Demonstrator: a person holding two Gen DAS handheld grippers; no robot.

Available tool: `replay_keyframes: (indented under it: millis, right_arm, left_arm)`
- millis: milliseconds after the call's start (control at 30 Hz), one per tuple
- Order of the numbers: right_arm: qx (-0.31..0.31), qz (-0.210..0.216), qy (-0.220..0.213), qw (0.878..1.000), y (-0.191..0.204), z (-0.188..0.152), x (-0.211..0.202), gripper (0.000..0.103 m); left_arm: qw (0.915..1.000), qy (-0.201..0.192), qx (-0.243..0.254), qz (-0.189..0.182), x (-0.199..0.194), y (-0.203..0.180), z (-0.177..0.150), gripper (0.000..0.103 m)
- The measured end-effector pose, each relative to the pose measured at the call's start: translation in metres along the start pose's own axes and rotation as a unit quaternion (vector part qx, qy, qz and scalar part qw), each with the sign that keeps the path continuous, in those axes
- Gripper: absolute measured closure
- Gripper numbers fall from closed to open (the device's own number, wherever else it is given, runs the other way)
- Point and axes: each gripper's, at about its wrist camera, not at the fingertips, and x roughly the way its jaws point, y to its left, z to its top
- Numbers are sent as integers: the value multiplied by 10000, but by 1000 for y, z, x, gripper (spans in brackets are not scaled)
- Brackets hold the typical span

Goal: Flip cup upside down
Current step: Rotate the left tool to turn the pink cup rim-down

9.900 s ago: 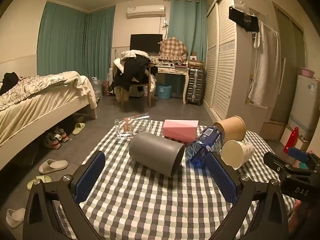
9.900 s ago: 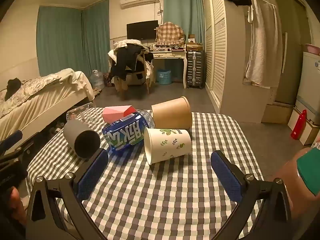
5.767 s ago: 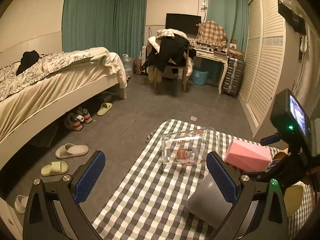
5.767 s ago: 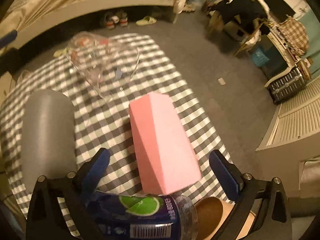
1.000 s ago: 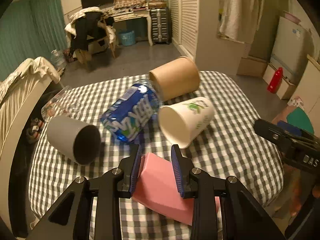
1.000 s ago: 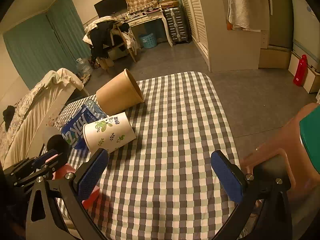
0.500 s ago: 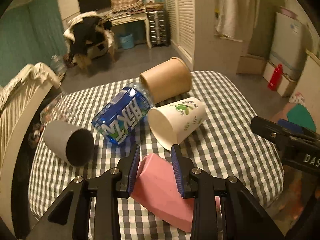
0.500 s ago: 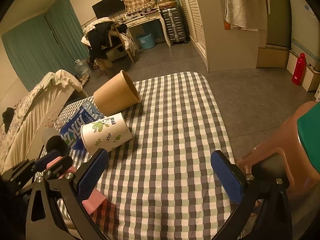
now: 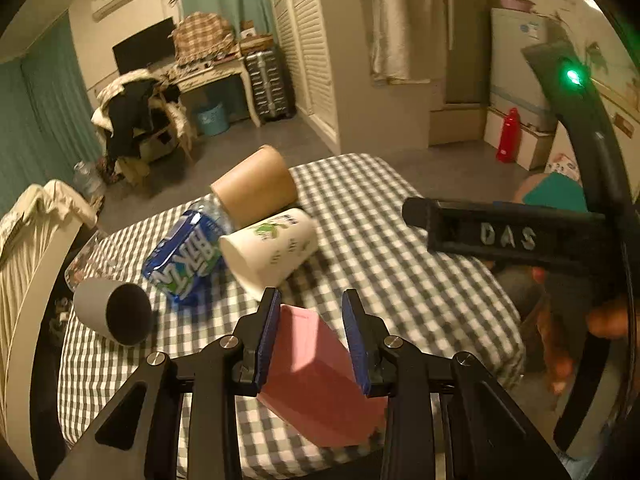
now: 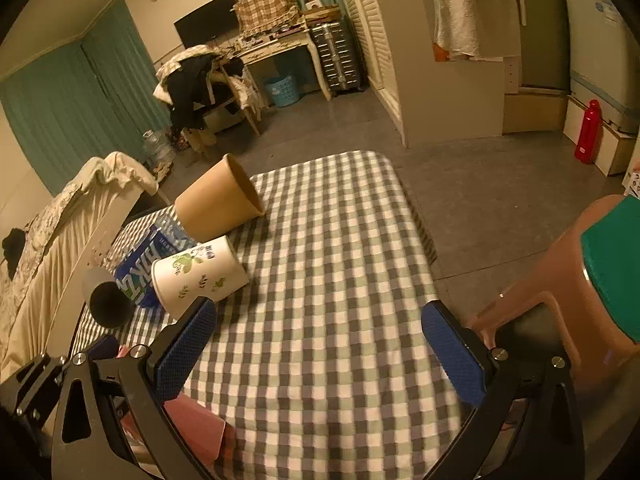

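Note:
My left gripper (image 9: pixel 313 312) is shut on a pink faceted cup (image 9: pixel 320 380) and holds it tilted over the near edge of the checked table (image 9: pixel 400 272). The pink cup also shows at the lower left of the right wrist view (image 10: pixel 192 428). My right gripper (image 10: pixel 316 344) is open and empty above the table's near right part; its body (image 9: pixel 504 236) shows at the right of the left wrist view.
A white leaf-print paper cup (image 9: pixel 272 248), a brown paper cup (image 9: pixel 252 192), a blue-labelled bottle (image 9: pixel 184 256) and a grey cup (image 9: pixel 112 312) lie on their sides on the table's left half. A pinkish stool with a teal top (image 10: pixel 592 280) stands at the right.
My left gripper has tilted and moved a little with the pink cup still held. My right gripper has shifted slightly and stays open.

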Motion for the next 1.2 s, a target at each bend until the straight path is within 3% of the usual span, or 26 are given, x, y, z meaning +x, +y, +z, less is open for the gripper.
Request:
replay_keyframes:
  millis: [133,167,200,433,567,667,900,1200]
  right_arm:
    - [158,-154,-83,9997,-19,-1,-11,0]
    - [190,-200,-92,9996,-24,-2,-14,0]
    - [208,-231,-96,9995,-28,-3,-16,0]
    - [215,-302,-135,9992,-42,-8,-27,0]
    - [258,-306,-155,9991,-47,-9,-31,0]
    - [301,-324,-145,9989,-51,-8,-31,0]
    - [268,-302,-140,9991,-50,-8,-31,0]
    - [133,-334,-109,9993,-38,-9,-28,0]
  left_arm:
    - [9997,-177,168,-24,-8,-13,-7,65]
    - [9995,-223,219,-9,-9,-17,-10,55]
    - [9994,-254,222,-6,-10,-19,-12,52]
    - [9989,-471,8,9,-10,-14,-11,51]
    - [9969,-763,-181,45,-17,-9,-7,36]
    - [9950,-950,-298,40,-21,-5,-5,30]
    - [9936,-1040,-424,87,-30,0,-21,30]
    - [9953,-686,-657,-169,-13,6,-41,30]
